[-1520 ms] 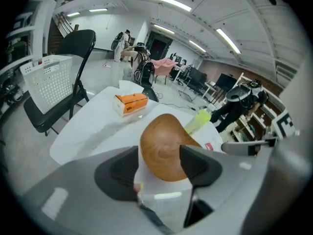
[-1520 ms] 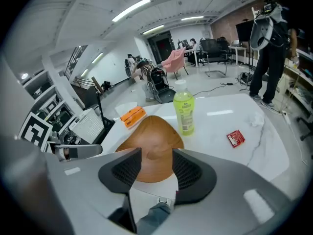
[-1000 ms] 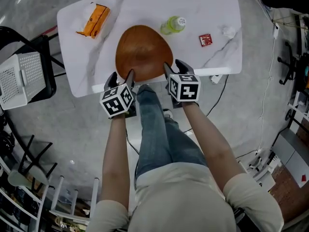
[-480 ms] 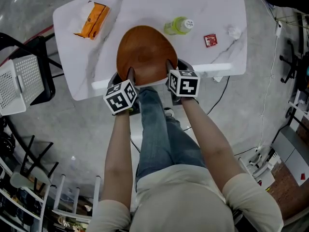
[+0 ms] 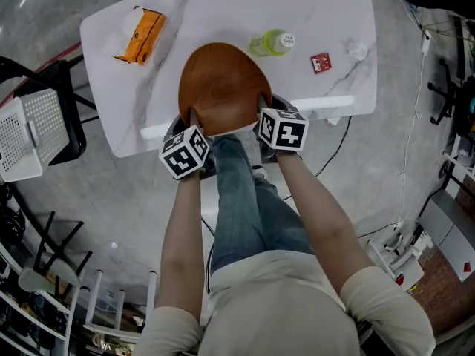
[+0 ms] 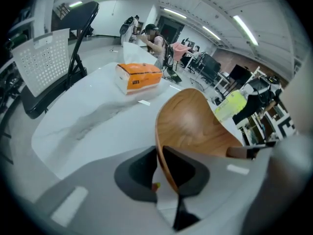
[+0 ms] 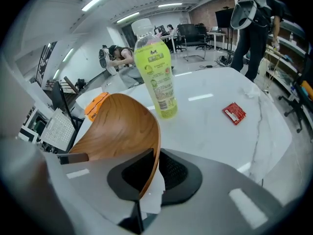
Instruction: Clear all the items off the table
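step: taking hold of wooden tray [image 5: 223,84], sitting at near edge of tabletop [image 5: 326,13] | left tool [image 6: 159,155]: jaws have just been closing, now pinching left rim | right tool [image 7: 152,168]: same on right rim; likely gripping both sides to be lifting it level | bottle [image 5: 272,41]: waiting behind

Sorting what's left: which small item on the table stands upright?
The green bottle, standing on its base; the orange pack, red packet and crumpled tissue lie low.

The left gripper [image 6: 159,154] has just been closing its jaws, and they now pinch the near rim of the wooden bowl [image 6: 195,126] on the white table [image 6: 93,119]. An orange pack [image 6: 138,77] lies far left, and a green bottle [image 6: 230,105] stands beyond the bowl, right.
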